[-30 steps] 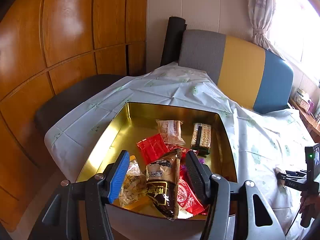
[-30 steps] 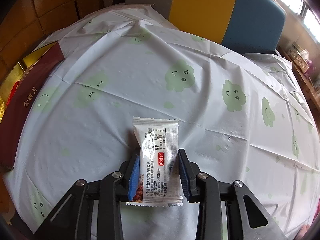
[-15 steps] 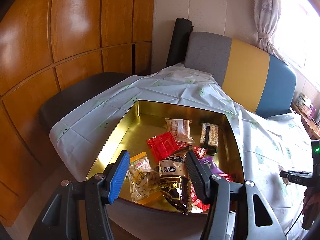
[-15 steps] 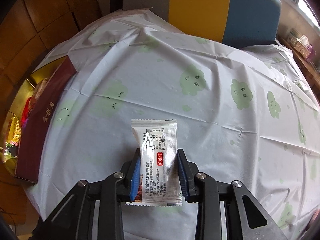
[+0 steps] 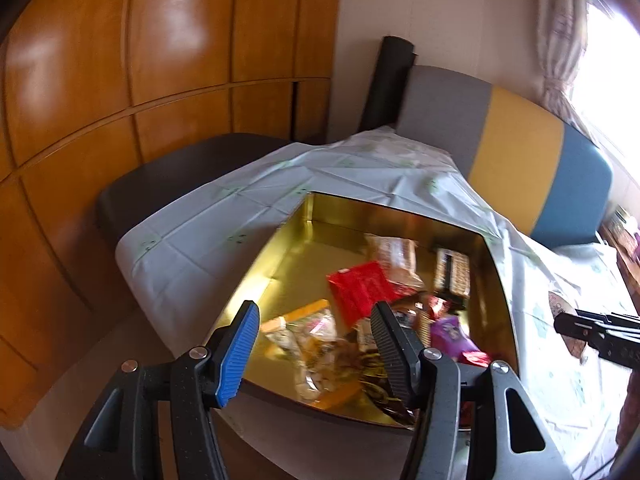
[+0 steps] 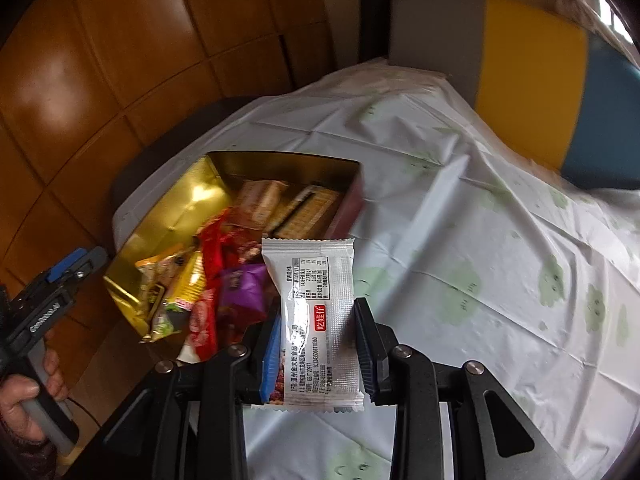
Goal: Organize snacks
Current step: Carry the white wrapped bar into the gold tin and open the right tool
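Indoors, a cloud-print cloth [image 6: 500,240] covers the table by wood panelling [image 5: 100,100]; beside the gold tin [image 6: 176,200], the right gripper [image 6: 318,344] clamps a silvery packet [image 6: 316,312], while the left gripper [image 5: 312,348] gapes empty.

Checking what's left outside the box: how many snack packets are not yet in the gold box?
1. A white packet is clamped in the right gripper, above the tablecloth beside the gold box. Others may lie out of view.
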Demonstrator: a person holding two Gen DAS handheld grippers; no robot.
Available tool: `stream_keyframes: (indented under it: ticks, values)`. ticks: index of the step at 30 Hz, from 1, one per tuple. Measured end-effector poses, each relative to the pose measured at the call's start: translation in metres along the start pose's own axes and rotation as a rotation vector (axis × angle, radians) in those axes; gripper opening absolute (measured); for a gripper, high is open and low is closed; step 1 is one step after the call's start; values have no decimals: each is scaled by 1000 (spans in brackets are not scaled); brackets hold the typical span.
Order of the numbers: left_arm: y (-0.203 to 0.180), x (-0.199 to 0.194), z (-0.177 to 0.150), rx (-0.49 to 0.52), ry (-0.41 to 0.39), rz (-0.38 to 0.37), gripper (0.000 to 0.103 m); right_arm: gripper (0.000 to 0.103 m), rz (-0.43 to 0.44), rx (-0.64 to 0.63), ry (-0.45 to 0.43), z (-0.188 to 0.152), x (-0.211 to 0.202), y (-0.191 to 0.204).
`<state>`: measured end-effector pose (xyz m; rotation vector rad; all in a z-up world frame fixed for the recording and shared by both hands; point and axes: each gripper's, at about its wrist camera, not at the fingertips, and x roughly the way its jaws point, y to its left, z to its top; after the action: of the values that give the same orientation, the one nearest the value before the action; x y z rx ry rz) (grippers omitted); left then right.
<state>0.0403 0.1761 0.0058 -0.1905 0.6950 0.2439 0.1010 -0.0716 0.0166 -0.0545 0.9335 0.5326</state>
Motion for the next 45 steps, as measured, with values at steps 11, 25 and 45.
stream_keyframes:
  ticks: [11,25,45]
  values:
    - [15,8,-4,-21,18,25,59,35,-6,-81,159,21,101,68]
    - [7,14,-11,7,31,13,59,39,59,-92,126,2,80,67]
    - [-7,2,-11,41,10,21,60,27,19,-95,77,-9,75,71]
